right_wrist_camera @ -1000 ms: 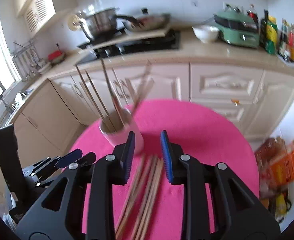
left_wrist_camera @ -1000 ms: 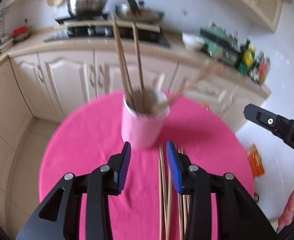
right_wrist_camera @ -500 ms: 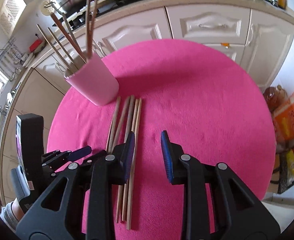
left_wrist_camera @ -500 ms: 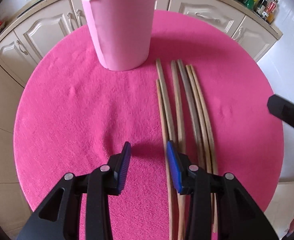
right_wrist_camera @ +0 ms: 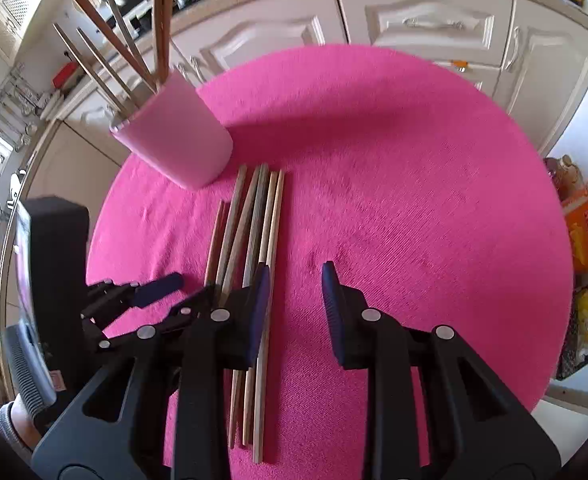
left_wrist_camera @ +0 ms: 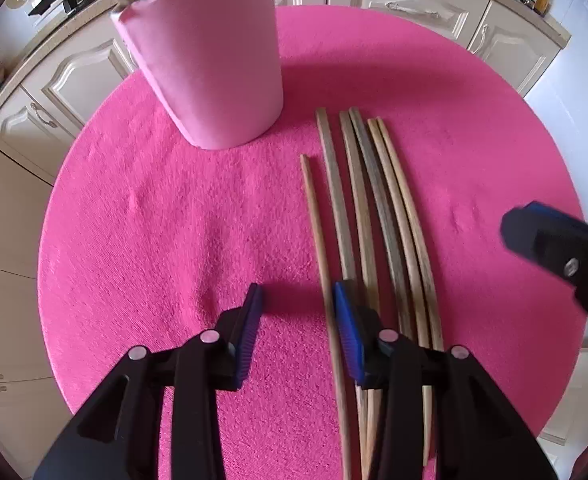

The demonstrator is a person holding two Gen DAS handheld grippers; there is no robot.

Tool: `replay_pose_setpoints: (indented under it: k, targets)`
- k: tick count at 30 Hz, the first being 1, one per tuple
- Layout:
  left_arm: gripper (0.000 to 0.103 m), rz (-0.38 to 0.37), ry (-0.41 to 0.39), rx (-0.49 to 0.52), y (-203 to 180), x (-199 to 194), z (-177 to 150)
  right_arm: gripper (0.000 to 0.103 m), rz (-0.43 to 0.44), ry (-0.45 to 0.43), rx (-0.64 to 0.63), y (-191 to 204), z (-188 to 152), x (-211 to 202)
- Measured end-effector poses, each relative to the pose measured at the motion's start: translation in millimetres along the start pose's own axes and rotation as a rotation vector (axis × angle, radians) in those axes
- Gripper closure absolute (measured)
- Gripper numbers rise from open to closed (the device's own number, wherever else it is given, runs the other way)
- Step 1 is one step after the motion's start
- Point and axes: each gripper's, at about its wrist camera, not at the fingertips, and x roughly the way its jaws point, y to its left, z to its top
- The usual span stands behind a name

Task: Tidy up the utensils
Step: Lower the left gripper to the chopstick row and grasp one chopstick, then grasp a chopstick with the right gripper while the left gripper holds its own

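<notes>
A round table [left_wrist_camera: 142, 240] covered in bright pink cloth fills both views, with cream kitchen cabinets [right_wrist_camera: 425, 24] curving behind it. Toward the far left of the cloth stands a pale pink holder [left_wrist_camera: 210, 60], upright, with several wooden chopsticks [right_wrist_camera: 110, 56] already sticking out of its top at loose angles. Just beside the holder's base, on its right, a row of six loose chopsticks [left_wrist_camera: 377, 216] lies flat on the cloth, side by side and nearly parallel, running from near the holder toward the cameras (the leftmost one is shorter-looking and sits slightly apart from the others). The left tool [left_wrist_camera: 297, 332] hangs low over the near end of this row with its blue-padded jaws spread wide and nothing between the pads; its right pad sits over the leftmost sticks, though whether it touches them cannot be told. The right tool [right_wrist_camera: 294, 304] is likewise spread wide and holds nothing; its left pad overlaps the rightmost sticks of the row, while its right pad is over bare cloth. In the right wrist view the left tool shows at the left edge, close beside the row; in the left wrist view the right tool's tip shows blurred at the right.
</notes>
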Motion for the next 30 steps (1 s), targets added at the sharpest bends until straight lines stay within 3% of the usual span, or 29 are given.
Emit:
replay_pose_setpoints:
  k: [3, 8, 18, 30]
  targets:
    - [0.066, -0.018, -0.002, -0.008, 0.9, 0.5, 1.7, 0.076, 0.007, 0.043, -0.013, 3.4, 1.0, 10.7]
    - [0.094, -0.056, 0.002, -0.084, 23.7, -2.5, 0.2, 0.076, 0.006, 0.109, -0.047, 12.7, 2.8, 26.9]
    - [0.097, -0.104, 0.025, -0.172, 58.5, -0.5, -10.7, 0.076, -0.068, 0.190, -0.103, 26.9, 1.8, 51.5]
    - [0.097, -0.060, 0.020, -0.149, 38.0, 7.8, -3.8, 0.077, -0.107, 0.214, -0.103, 24.6, -6.6, 45.4]
